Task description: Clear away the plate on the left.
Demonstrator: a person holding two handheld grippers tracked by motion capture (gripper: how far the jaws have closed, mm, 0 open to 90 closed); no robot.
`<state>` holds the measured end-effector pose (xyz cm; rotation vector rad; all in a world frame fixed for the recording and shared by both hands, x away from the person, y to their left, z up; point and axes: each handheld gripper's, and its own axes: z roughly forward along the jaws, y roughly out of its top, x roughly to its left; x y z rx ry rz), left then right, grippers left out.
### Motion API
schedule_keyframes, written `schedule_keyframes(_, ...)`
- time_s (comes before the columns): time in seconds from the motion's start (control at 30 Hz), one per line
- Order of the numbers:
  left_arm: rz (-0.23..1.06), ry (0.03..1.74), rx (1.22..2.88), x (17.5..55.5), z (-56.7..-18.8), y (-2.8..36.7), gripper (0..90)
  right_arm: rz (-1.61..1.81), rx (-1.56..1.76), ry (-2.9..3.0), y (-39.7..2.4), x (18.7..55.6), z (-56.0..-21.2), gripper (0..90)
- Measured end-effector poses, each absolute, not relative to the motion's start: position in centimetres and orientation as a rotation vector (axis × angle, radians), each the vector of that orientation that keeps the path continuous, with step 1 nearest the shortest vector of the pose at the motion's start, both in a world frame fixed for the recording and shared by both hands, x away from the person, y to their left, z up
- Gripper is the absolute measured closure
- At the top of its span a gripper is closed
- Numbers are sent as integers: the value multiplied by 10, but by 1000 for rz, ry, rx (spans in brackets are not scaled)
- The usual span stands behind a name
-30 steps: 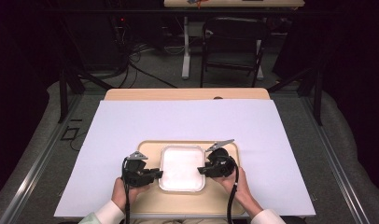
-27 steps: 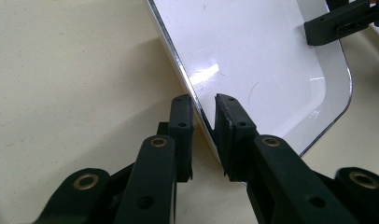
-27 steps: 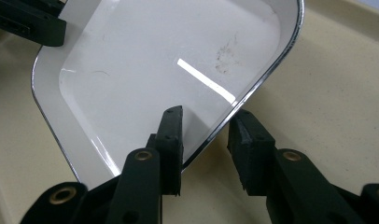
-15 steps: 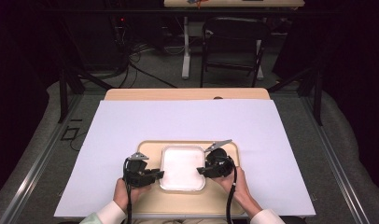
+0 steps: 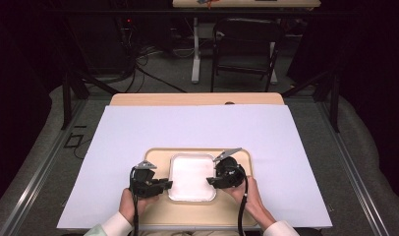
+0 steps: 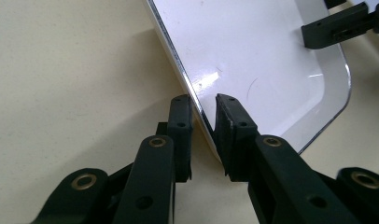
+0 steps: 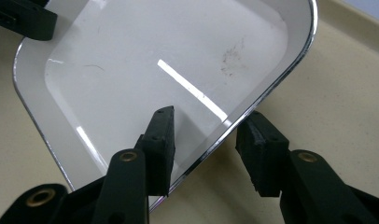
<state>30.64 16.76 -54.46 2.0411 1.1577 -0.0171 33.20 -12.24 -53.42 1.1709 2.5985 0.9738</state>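
Note:
A white square tray (image 5: 191,177) with a chrome rim lies on a beige board (image 5: 187,216) near the table's front edge. My left gripper (image 5: 169,184) is at the tray's left side. In the left gripper view its jaws (image 6: 204,105) stand close together with the rim between them, shut on the tray (image 6: 262,60). My right gripper (image 5: 210,181) is at the tray's right side. In the right gripper view its jaws (image 7: 208,123) straddle the rim of the tray (image 7: 169,56), wide apart, one above the tray's inside and one outside over the board.
The board rests on a large white sheet (image 5: 197,128) that covers most of the wooden table (image 5: 197,99). A chair (image 5: 244,44) and desk legs stand on the floor beyond the far edge. The sheet has free room behind and to both sides.
Both hands have drifted slightly toward the near edge along the tray's sides. The tray has not moved.

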Motion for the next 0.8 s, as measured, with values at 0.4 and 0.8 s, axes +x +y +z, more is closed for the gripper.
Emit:
schedule_keyframes(0.4, -30, 1166, 2066, 309, -550, 166, 722, 870, 1162, 2605, -119, 332, -541, 525)
schedule_keyframes(0.8, -17, 1120, 2072, 310, -542, 168, 446, 904, 1150, 2542, -122, 329, -535, 201)
